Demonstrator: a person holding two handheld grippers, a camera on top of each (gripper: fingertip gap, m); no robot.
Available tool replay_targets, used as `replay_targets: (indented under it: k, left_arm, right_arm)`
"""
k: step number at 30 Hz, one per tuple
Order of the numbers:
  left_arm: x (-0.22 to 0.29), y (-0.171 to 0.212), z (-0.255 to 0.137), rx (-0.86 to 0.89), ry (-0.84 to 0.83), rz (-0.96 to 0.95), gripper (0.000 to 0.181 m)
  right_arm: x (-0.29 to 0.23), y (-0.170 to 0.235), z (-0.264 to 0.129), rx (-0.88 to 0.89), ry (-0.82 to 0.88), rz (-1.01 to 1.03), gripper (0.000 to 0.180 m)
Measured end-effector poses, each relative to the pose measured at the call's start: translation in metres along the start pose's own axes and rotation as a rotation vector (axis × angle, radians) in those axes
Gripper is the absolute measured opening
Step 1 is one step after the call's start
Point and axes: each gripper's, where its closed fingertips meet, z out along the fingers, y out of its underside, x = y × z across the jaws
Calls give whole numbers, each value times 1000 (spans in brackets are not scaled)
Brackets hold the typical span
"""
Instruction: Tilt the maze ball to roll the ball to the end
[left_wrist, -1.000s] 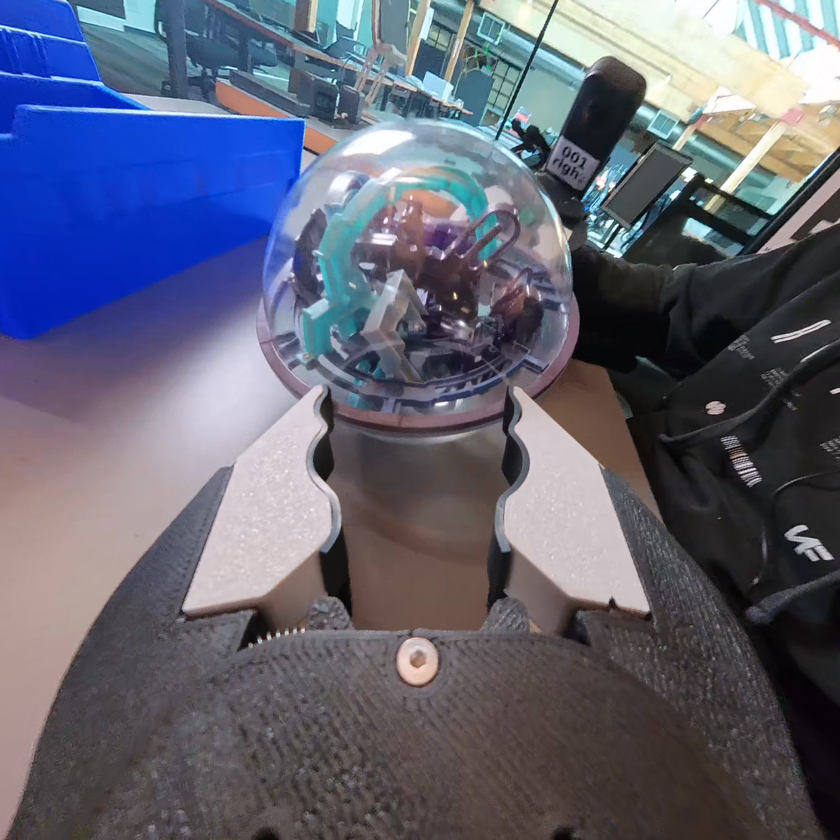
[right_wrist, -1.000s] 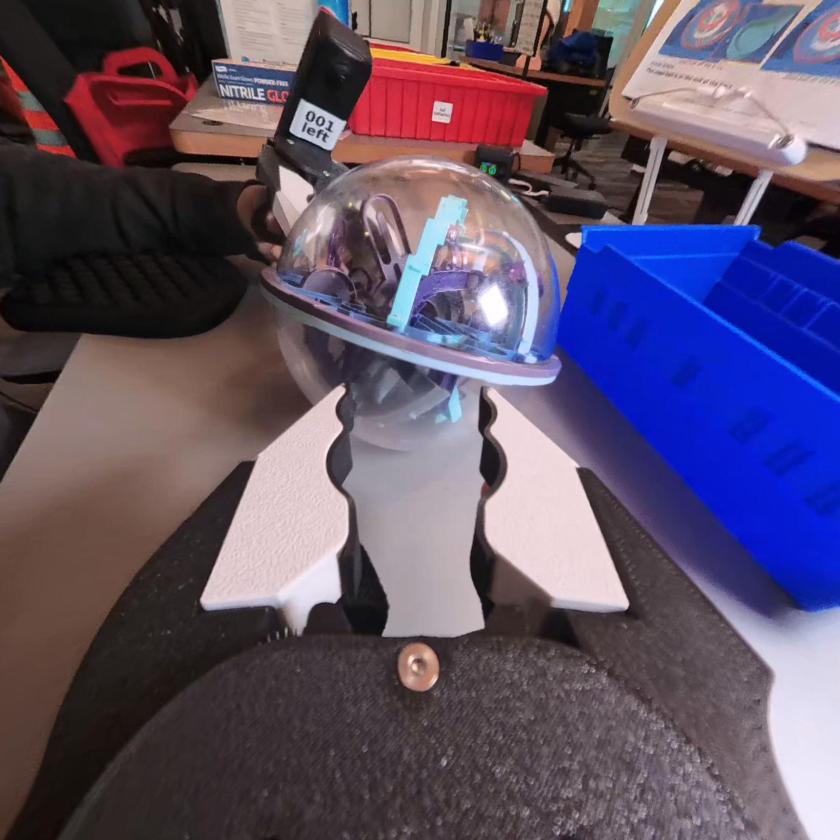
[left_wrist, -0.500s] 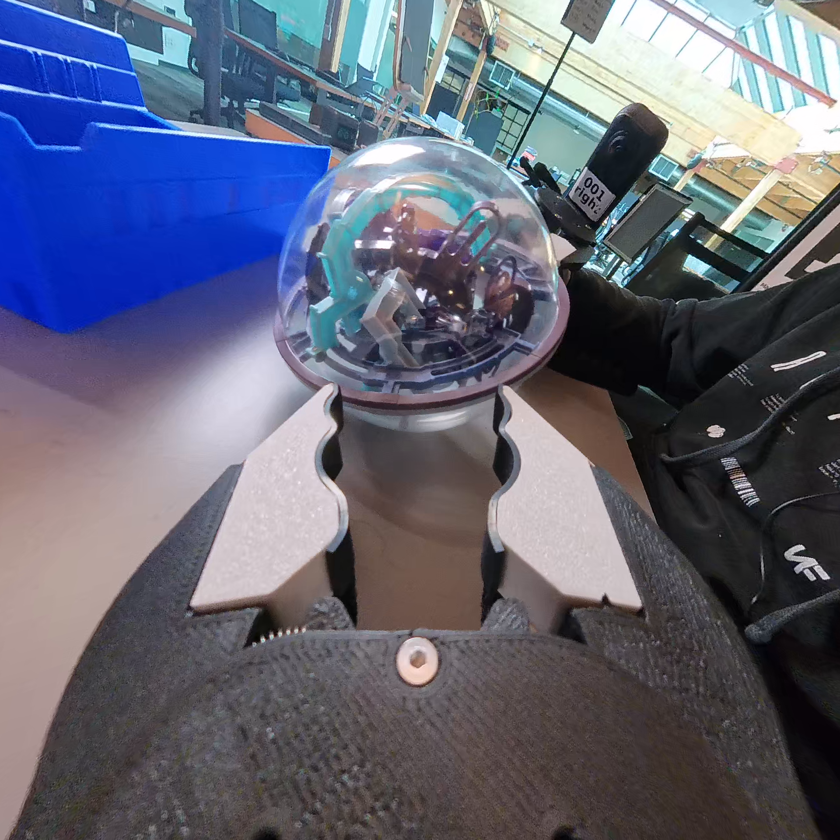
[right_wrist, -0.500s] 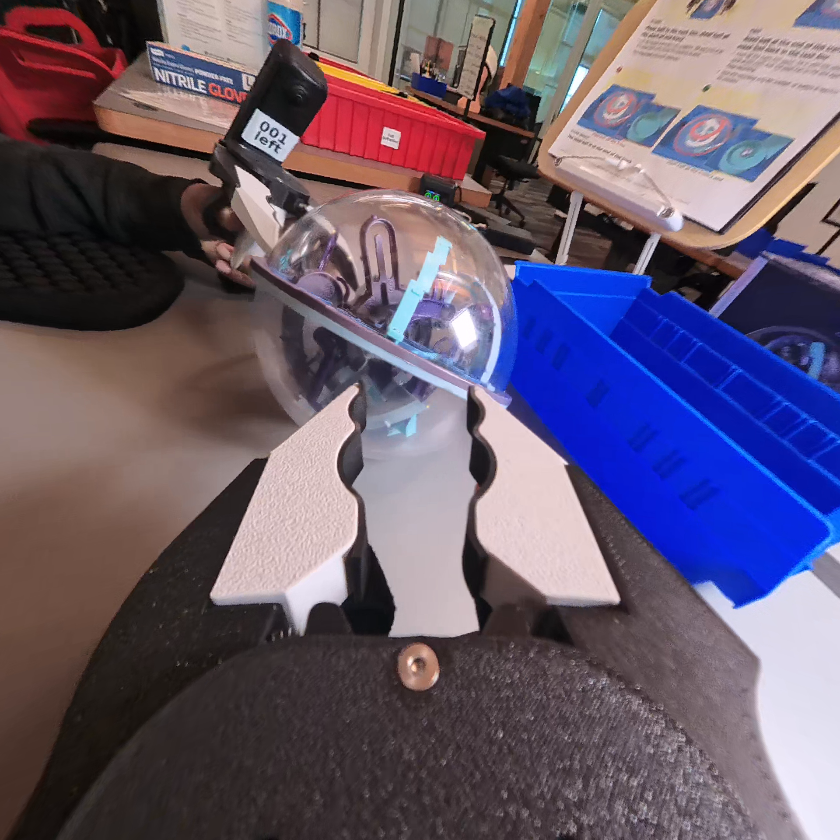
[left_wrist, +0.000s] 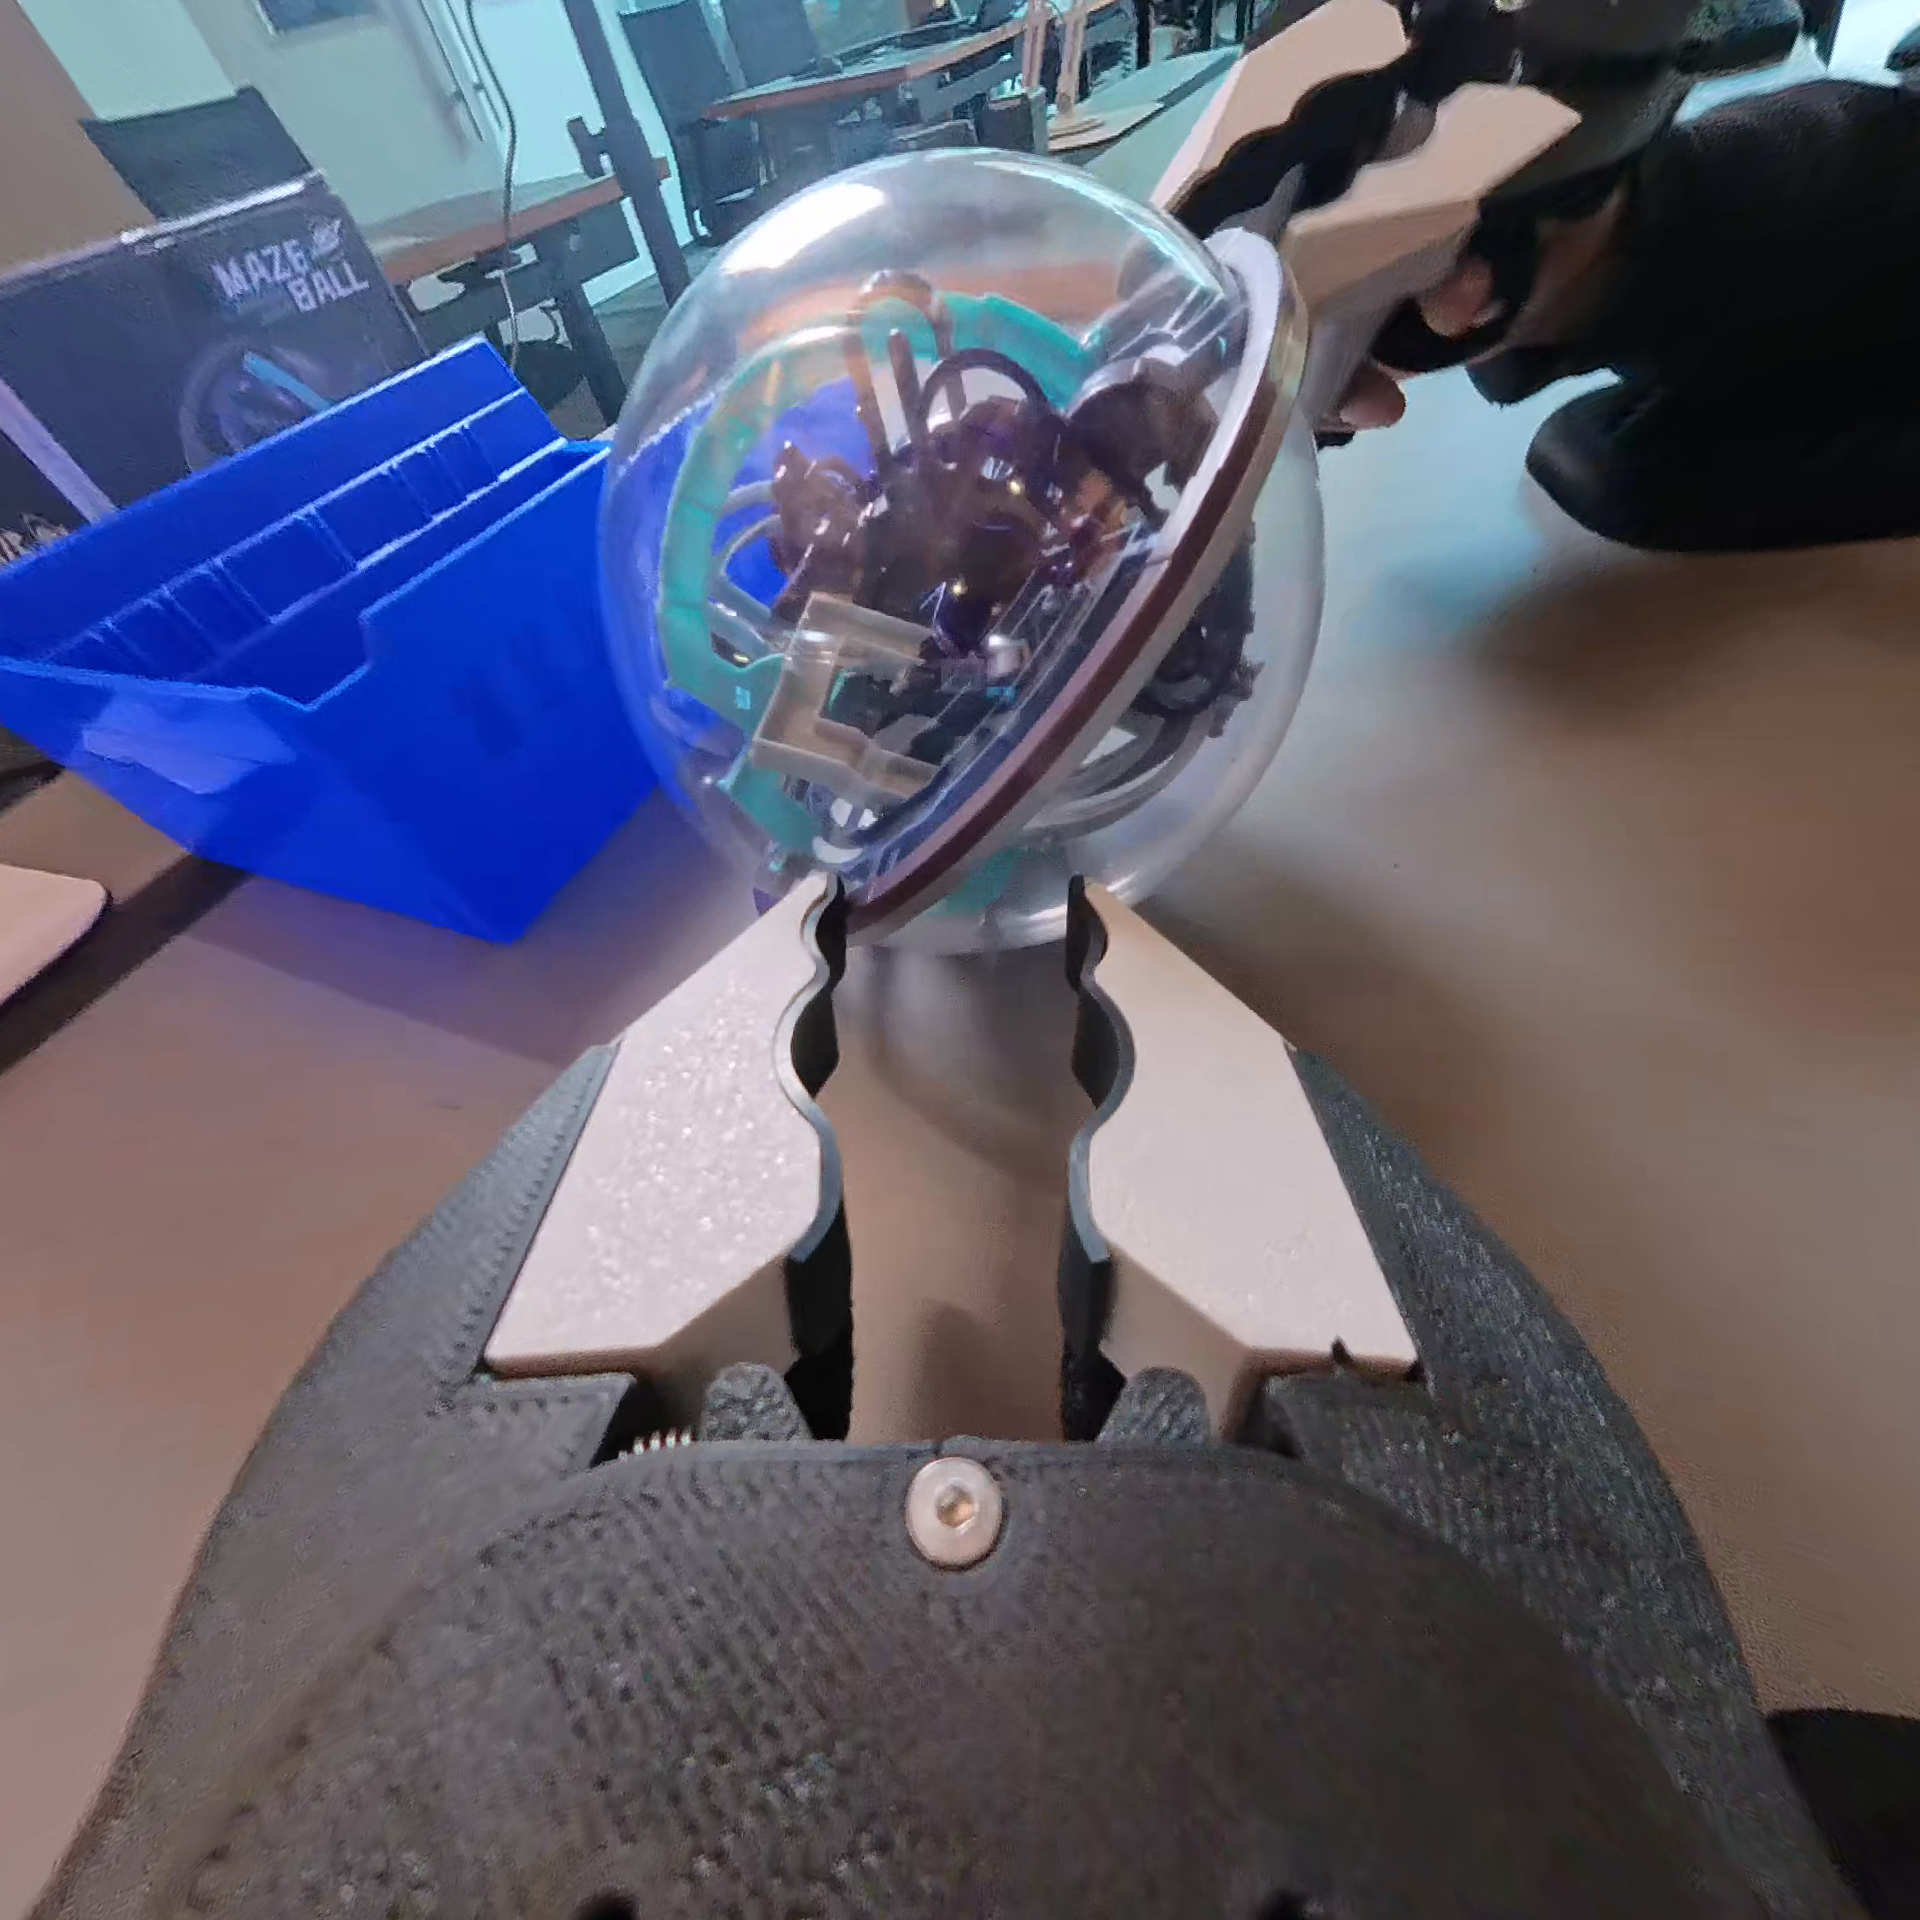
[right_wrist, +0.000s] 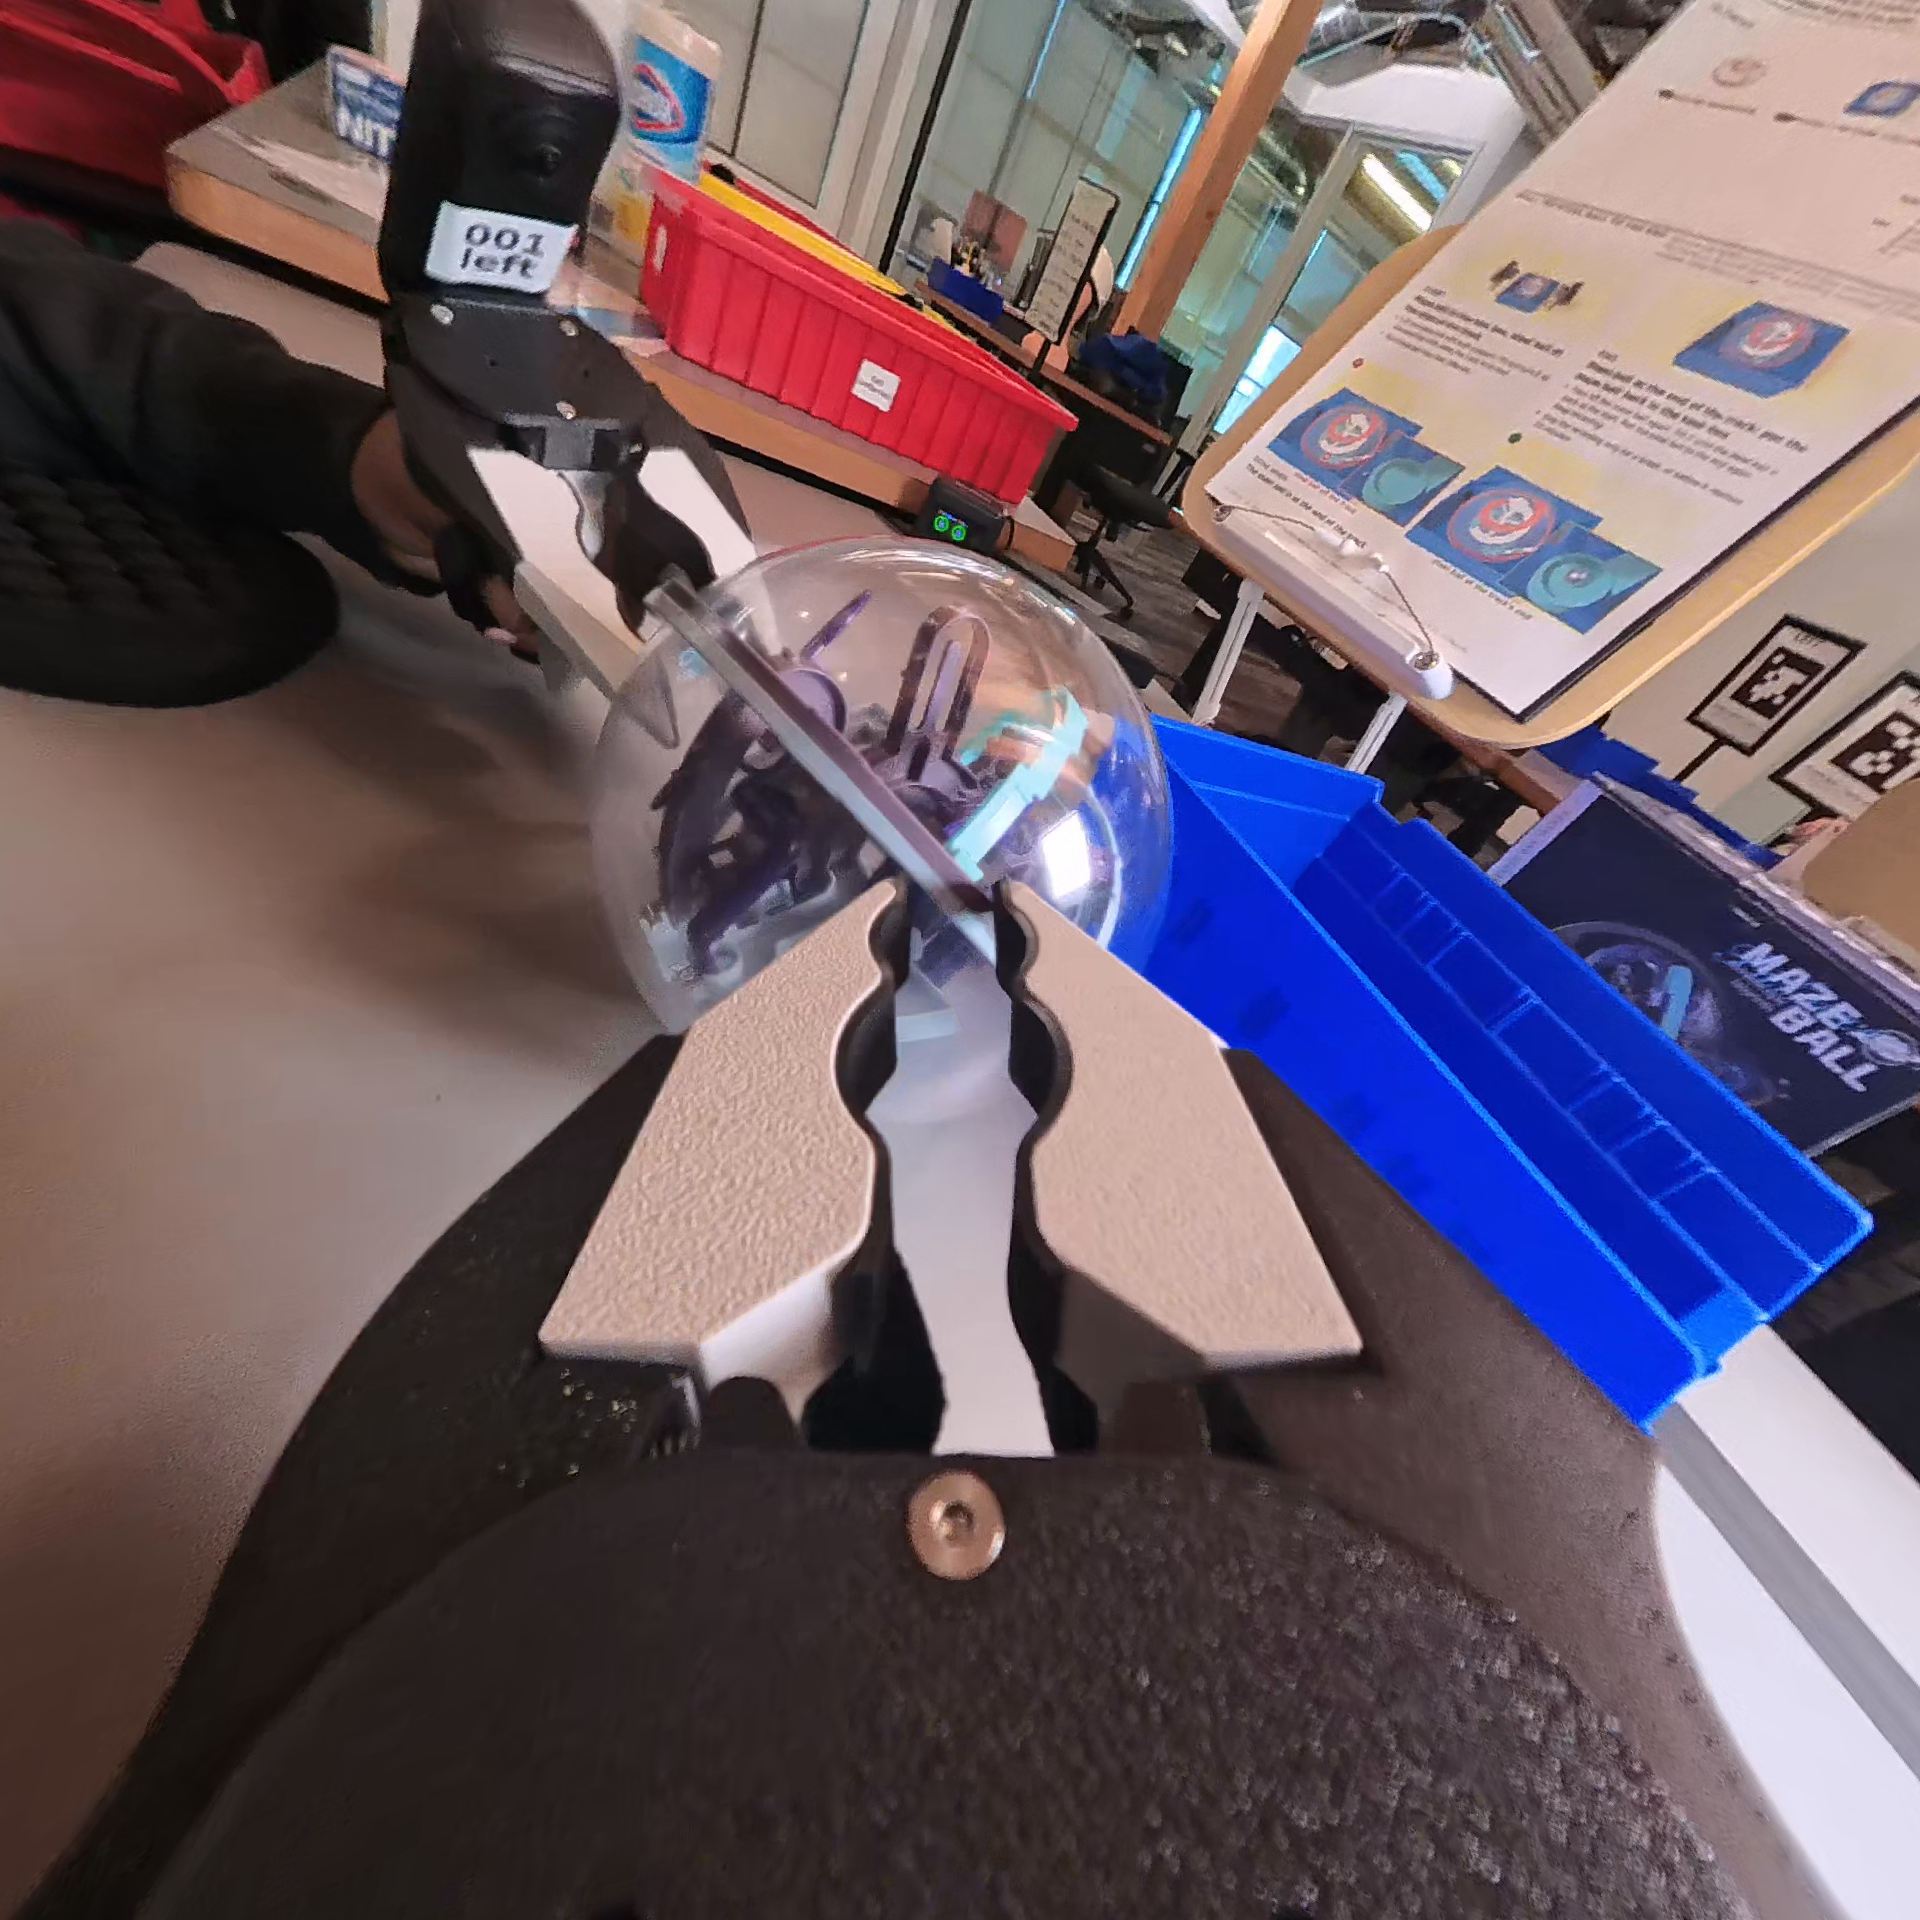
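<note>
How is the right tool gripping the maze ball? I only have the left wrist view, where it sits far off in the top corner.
Observer: In the right wrist view, the maze ball's flat rim runs steeply tilted between the right tool's fingertips, which are closed in on it.
Operator: What's behind the left tool?
Observer: A red bin on another table, beyond the left tool.
Operator: Anything past the blue bin?
Observer: An instruction board on a stand, behind the blue bin.
</note>
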Motion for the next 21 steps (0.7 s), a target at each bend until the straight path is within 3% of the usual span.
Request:
replay_targets:
  k: [5,7,15,17,21]
  left_arm:
    - [6,1,-4,-4,-7,79,36]
    - [6,-1,-7,7,-25,114,20]
    - [10,-1,-14,21,-36,186,18]
    - [10,1,-17,26,-16,162,5]
    - [21,3,-18,60,97,65,21]
  right_arm:
    - [-13,-2,-7,-16,-18,-107,13]
    - [-20,-4,-11,-7,-30,-161,12]
    - [-56,-4,-24,-1,-75,-406,7]
    - [-63,1,-25,-32,-114,-437,3]
    - [-76,19,-24,-116,-187,-485,0]
